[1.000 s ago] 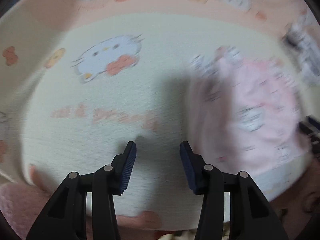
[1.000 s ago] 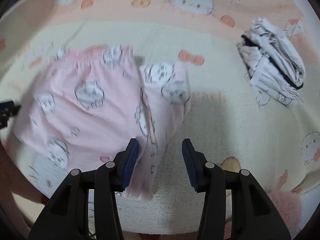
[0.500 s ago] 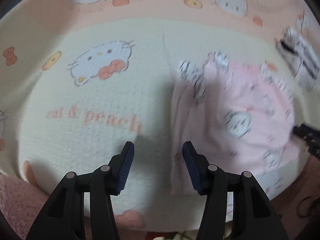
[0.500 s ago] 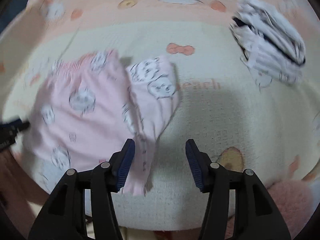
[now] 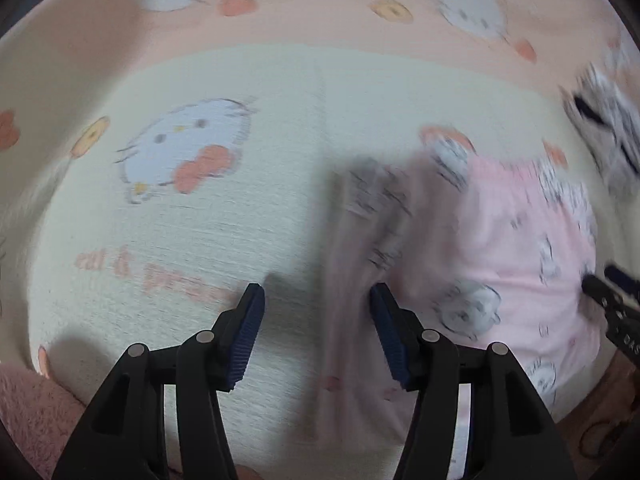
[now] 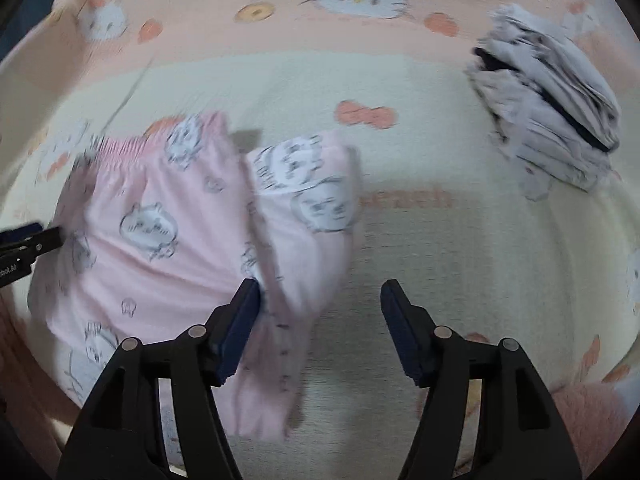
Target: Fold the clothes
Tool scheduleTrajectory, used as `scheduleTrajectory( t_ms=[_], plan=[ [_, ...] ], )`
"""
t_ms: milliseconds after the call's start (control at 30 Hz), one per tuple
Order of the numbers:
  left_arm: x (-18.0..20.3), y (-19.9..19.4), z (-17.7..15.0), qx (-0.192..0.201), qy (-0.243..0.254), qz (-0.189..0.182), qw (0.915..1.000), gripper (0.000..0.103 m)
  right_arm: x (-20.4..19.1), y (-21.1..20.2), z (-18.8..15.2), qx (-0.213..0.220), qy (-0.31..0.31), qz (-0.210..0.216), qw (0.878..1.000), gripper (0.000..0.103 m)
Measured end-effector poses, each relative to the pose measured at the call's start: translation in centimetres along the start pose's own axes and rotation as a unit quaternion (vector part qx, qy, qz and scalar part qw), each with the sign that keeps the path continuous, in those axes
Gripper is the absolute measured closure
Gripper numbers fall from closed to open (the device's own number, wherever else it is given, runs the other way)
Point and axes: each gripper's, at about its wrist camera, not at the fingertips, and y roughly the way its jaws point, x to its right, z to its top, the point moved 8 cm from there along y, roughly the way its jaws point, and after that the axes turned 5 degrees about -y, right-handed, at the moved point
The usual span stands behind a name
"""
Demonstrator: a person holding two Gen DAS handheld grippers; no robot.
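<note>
The pink shorts [image 6: 168, 240] are lying flat on the cat-print blanket [image 6: 460, 240], one leg doubled over along the middle; my right tongs [image 6: 320, 332] are hovering wide over that folded leg; my left tongs [image 5: 316, 336] are gaping wide above its edge; a folded grey-white garment [image 6: 548, 120] is sitting well apart.

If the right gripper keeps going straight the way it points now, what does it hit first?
Most likely the folded-over leg of the pink cat-print shorts, which lies between and ahead of the open right gripper, nearer its left finger. Beyond that is only the cream cartoon-cat blanket. Depth is unclear through the blur.
</note>
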Motion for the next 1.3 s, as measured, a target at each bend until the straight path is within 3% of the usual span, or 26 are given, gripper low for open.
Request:
scheduleTrajectory(
  t_ms=[67,167,267,333,433,533,667,700,733,833,933,1067,1200,1300],
  plan=[
    [0.0,-0.2,0.1,-0.010,-0.041,-0.059,0.9974,0.045,-0.2,0.8,0.6,0.004,0.019,0.039,0.999,0.039],
    [0.4,-1.2,0.4,0.007,-0.055,-0.091,0.9943,0.045,-0.7,0.2,0.5,-0.006,0.042,0.070,0.997,0.038],
    [1.4,-1.7,0.5,0.022,-0.032,-0.122,0.9918,0.048,-0.3,-0.1,-0.4,-0.025,0.060,0.062,0.996,0.038],
    [2.8,-2.1,-0.2,0.015,-0.018,-0.152,0.9881,0.051,0.4,-0.4,-1.2,-0.043,0.092,0.086,0.991,0.038],
    [5.3,-3.4,-1.4,-0.002,0.011,-0.172,0.9850,0.059,0.5,-0.8,-2.3,-0.064,0.151,0.171,0.972,0.039],
    [7.0,-2.4,-2.4,-0.025,0.041,-0.173,0.9838,0.062,-1.0,-1.0,-2.6,-0.071,0.163,0.242,0.954,0.039],
    [7.4,-1.4,-3.0,-0.040,0.068,-0.156,0.9845,0.062,-2.5,1.1,-1.8,-0.075,0.118,0.206,0.969,0.039],
    [7.3,-1.3,-3.1,-0.045,0.065,-0.159,0.9842,0.062,-2.8,1.3,-1.3,-0.072,0.103,0.192,0.973,0.051],
    [7.2,-1.3,-3.1,-0.050,0.061,-0.162,0.9837,0.062,-3.2,1.4,-1.0,-0.072,0.089,0.189,0.975,0.072],
    [6.8,-1.4,-3.1,-0.054,0.045,-0.168,0.9832,0.062,-3.9,1.3,0.1,-0.060,0.094,0.216,0.970,0.085],
    [6.0,-2.0,-2.2,-0.048,0.020,-0.182,0.9819,0.062,-5.1,-0.2,2.4,-0.027,0.090,0.266,0.959,0.086],
    [5.0,-2.2,-1.5,-0.054,-0.020,-0.221,0.9735,0.062,-9.2,-0.6,4.9,-0.014,0.030,0.276,0.961,0.086],
    [4.1,-2.4,-0.9,-0.063,-0.062,-0.265,0.9601,0.062,-13.7,0.2,4.3,-0.025,-0.022,0.283,0.959,0.086],
    [4.0,-1.7,-1.0,-0.081,-0.066,-0.281,0.9540,0.062,-15.9,1.6,2.9,-0.046,-0.051,0.274,0.959,0.086]
  ],
)
